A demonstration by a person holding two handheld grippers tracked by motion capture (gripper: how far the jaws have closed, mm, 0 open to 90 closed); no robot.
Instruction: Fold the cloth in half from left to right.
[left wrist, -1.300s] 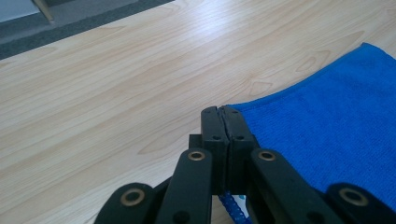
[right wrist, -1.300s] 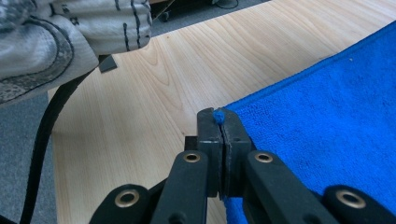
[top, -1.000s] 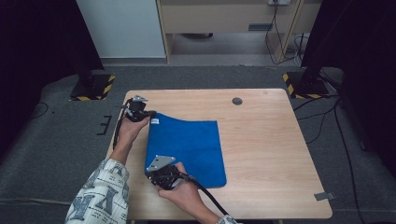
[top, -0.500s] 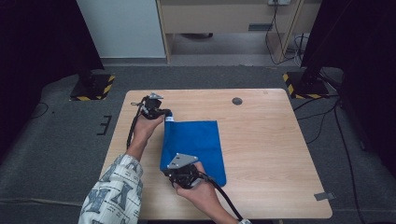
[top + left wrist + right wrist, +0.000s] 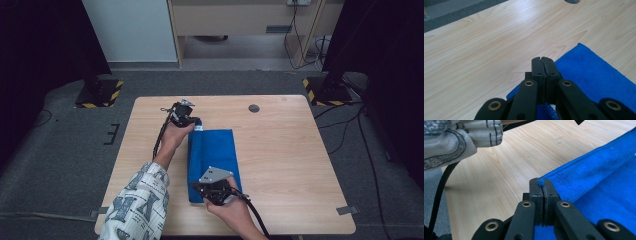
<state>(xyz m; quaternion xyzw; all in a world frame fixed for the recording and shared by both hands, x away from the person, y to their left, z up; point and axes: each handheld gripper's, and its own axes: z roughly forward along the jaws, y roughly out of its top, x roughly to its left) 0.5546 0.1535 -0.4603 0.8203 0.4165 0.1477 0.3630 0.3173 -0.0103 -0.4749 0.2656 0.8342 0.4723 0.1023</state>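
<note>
A blue towel point(image 5: 214, 162) lies lengthwise near the middle of the wooden table point(image 5: 290, 165), running from the person's near edge toward the far edge, with its left side folded over onto itself. The left gripper point(image 5: 192, 121) has its 2 jaws pinched together on the towel's far left corner, and the right gripper point(image 5: 196, 187) is likewise clamped on the near left corner. A patterned sleeve point(image 5: 140, 205) rests over the table's near left corner.

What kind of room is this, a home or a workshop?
Probably a lab or test room, not a home: a bare wooden table on grey carpet, black stands with hazard-striped bases, loose cables, and a blue cloth handled with grippers.
</note>
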